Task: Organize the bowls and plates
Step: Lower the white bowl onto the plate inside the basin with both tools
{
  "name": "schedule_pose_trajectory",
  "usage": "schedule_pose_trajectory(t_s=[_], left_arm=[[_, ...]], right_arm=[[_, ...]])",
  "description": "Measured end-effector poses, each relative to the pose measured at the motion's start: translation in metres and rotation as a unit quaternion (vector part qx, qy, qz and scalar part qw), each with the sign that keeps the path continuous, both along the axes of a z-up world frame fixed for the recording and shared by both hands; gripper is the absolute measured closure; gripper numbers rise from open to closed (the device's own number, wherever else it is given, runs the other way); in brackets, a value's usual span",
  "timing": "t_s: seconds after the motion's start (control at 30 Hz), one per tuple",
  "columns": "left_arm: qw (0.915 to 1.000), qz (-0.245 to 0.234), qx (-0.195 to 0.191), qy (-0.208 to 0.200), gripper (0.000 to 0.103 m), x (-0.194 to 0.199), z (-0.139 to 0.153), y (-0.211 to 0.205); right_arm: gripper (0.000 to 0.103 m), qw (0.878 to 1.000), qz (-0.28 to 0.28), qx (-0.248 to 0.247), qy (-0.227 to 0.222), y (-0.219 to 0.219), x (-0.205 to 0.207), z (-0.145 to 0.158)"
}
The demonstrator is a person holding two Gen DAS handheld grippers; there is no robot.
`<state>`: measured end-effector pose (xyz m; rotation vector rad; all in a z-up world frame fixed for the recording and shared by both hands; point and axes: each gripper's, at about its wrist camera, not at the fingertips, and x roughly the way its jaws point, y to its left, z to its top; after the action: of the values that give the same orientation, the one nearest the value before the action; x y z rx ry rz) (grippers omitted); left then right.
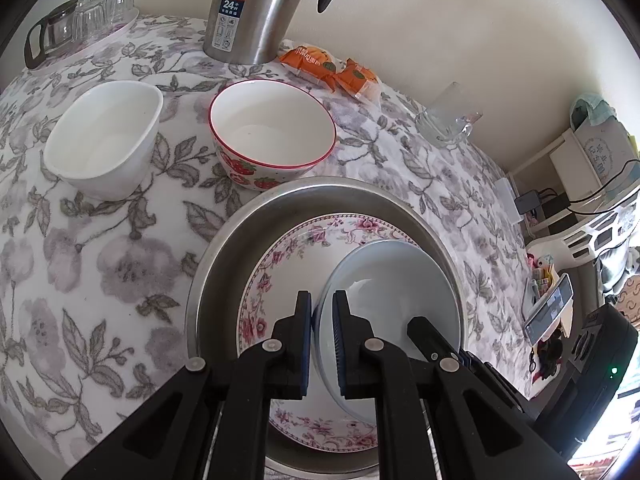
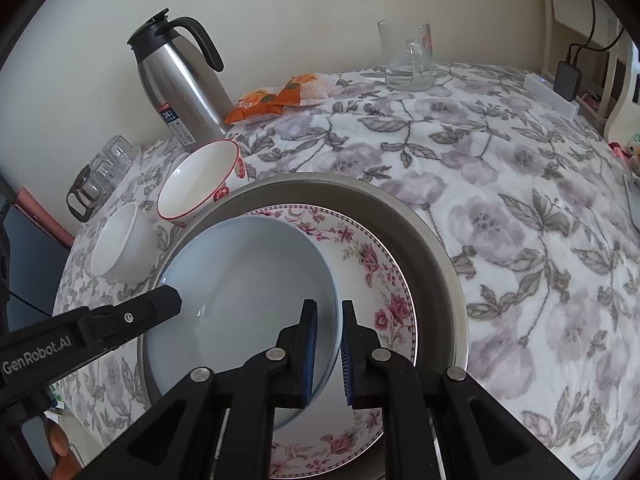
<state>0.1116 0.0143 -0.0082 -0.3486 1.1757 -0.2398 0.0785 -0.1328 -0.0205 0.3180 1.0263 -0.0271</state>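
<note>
Nearest to us, both grippers grip the pale blue bowl (image 1: 384, 300) by its rim from opposite sides: the left gripper (image 1: 322, 320) has its fingers clamped on the bowl's left edge, one pad inside the wall and one outside, and the right gripper (image 2: 329, 332) pinches the right edge the same way. The bowl sits on the floral plate (image 2: 380, 280), which lies in the round metal tray (image 2: 440, 248) on the counter (image 2: 520, 200). Only the right wrist view shows the left gripper's arm from the side, reaching across the bowl's far rim — and only the left view shows a black finger of the other gripper at the bowl's right wall. Beyond the tray stand the strawberry bowl (image 1: 272, 136) and the white bowl (image 1: 104, 136), well apart from the fingers. Farther back we see the steel thermos (image 2: 180, 80), orange snack packets (image 2: 280, 96) and a glass mug (image 2: 408, 56) — the right view shows the thermos whole, the left crops its top. Upturned glasses (image 1: 100, 12) sit at the far left corner.
</note>
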Motion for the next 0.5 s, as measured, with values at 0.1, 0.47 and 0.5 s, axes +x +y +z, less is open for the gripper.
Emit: schedule_pose_trajectory(t_s=[0.1, 0.47, 0.5], left_arm=[[1.0000, 0.001, -0.003, 0.001, 0.093, 0.0002, -0.0005, 0.0005], [0.9998, 0.012, -0.011, 0.005, 0.093, -0.0002, 0.0005, 0.0053], [0.9999, 0.012, -0.010, 0.005, 0.093, -0.0003, 0.0008, 0.0055]], right_arm=[[0.091, 1.000, 0.000, 0.000, 0.000, -0.0004, 0.0002, 0.0002], [0.091, 1.000, -0.002, 0.003, -0.003, -0.0027, -0.0003, 0.0026], [0.091, 1.000, -0.001, 0.000, -0.003, -0.0027, -0.0006, 0.0036]])
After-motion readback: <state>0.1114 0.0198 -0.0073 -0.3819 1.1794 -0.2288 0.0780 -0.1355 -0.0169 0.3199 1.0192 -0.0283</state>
